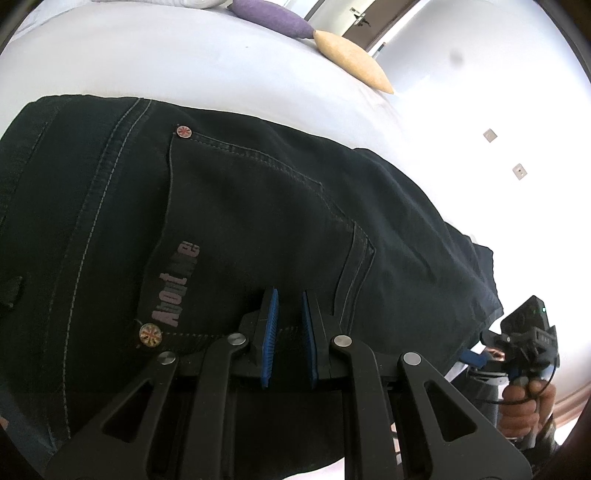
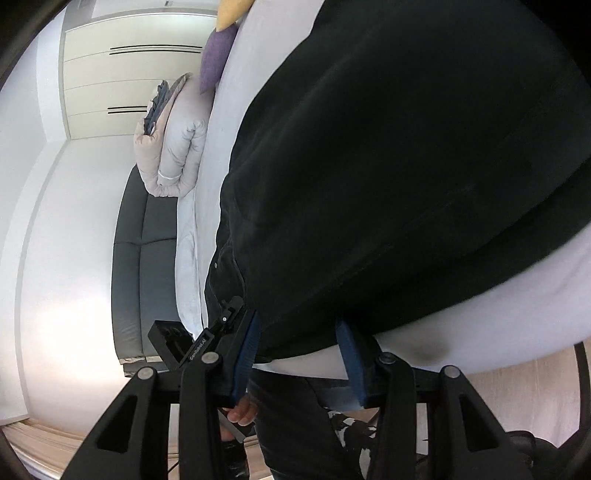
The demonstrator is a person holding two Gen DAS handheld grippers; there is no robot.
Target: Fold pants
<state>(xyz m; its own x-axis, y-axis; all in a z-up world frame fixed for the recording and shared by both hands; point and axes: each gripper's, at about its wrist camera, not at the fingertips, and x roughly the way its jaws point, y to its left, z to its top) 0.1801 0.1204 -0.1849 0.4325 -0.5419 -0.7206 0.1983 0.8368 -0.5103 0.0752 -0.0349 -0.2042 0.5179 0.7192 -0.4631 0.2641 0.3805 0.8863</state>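
The black jeans [image 1: 240, 206] lie spread on the white bed sheet [image 1: 184, 62] and fill the centre and left of the left wrist view. The back pocket [image 1: 258, 229] faces up, with a rivet [image 1: 183, 132] at its upper corner, a second rivet [image 1: 150, 334] at lower left, and grey "About me" lettering [image 1: 176, 284] between them.

The left gripper [image 1: 289, 299] sits at bottom centre of that view. Its blue pads [image 1: 270, 332] stand apart with a narrow gap, over the pocket seam; no fabric is clamped between them.

The right gripper [image 2: 299, 325] is at bottom centre of the right wrist view. Its fingers are spread wide, and the edge of the jeans [image 2: 388, 166] lies between them, not clamped. In the left wrist view this gripper [image 1: 476, 356] appears at lower right, at the fabric edge, held by a hand [image 1: 524, 406].

A purple cushion [image 1: 273, 16] and a tan cushion [image 1: 351, 59] lie at the top of the frame. A folded duvet [image 2: 173, 140] rests at upper left of the right wrist view, above a grey bed frame [image 2: 144, 258].
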